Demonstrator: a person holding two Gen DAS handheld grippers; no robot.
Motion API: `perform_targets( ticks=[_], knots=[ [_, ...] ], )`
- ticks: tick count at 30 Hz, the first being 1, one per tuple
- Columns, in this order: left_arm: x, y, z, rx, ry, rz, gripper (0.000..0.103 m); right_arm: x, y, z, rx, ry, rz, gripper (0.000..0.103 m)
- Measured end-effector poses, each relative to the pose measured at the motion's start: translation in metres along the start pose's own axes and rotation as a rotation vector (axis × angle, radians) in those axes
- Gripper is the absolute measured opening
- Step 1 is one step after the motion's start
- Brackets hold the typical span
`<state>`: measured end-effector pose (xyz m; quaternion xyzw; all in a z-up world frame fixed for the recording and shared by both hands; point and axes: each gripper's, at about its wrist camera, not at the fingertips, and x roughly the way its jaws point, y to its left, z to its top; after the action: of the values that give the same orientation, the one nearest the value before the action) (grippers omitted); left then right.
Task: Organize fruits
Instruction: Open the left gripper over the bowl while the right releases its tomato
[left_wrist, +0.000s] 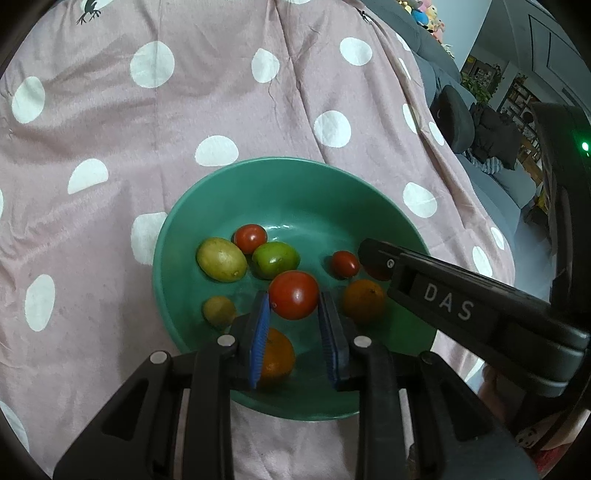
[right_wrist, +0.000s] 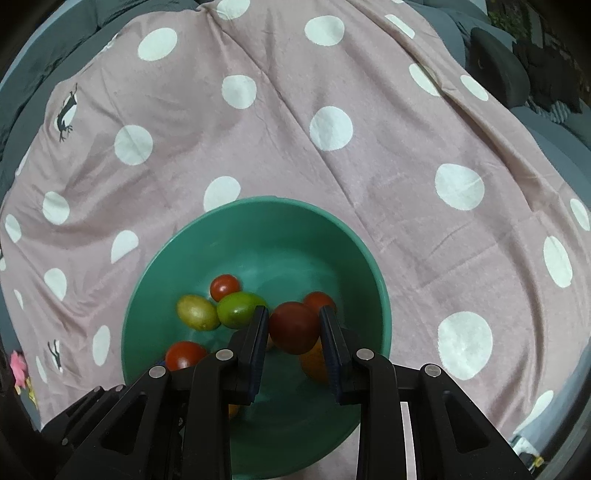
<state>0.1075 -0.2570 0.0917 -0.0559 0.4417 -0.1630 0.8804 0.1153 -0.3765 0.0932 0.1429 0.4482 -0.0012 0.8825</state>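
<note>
Left wrist view: the left gripper (left_wrist: 293, 308) fingers pinch a round red tomato (left_wrist: 293, 295) over the green bowl (left_wrist: 221, 184); an oval yellow-green fruit (left_wrist: 221, 259) lies slantwise. The right gripper (right_wrist: 293, 326) fingers clamp a dark red tomato (right_wrist: 293, 326).

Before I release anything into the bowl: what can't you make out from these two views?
Left wrist view: red fruit at the right gripper tip, mostly covered by that gripper.
Left wrist view: near orange, half behind the left gripper.
Right wrist view: second orange and near rim of the green bowl, behind the right gripper.
</note>
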Motion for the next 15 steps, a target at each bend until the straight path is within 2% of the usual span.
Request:
perform_targets(
  ticks=[3,6,7,8,11,15],
  knots=[
    [-0.002,-0.001,0.001,0.005,-0.001,-0.006,0.028,0.000,0.000,0.000,0.004,-0.001,-0.005,0.030],
    [-0.010,-0.001,0.002,-0.002,-0.021,-0.022,0.053,-0.002,-0.001,0.000,0.007,-0.008,0.002,0.042],
    [-0.014,-0.002,0.002,-0.002,-0.031,-0.020,0.065,-0.004,-0.001,-0.001,0.011,-0.014,0.009,0.051],
    [-0.018,-0.002,0.003,0.000,-0.042,-0.017,0.071,-0.006,-0.002,-0.001,0.015,-0.022,0.016,0.056],
    [-0.032,-0.005,0.005,0.014,-0.071,0.003,0.083,-0.016,-0.003,-0.001,0.025,-0.054,0.042,0.057],
    [-0.049,-0.004,0.006,0.015,-0.114,0.033,0.089,-0.030,-0.001,0.000,0.022,-0.094,0.055,0.060]
  ],
)
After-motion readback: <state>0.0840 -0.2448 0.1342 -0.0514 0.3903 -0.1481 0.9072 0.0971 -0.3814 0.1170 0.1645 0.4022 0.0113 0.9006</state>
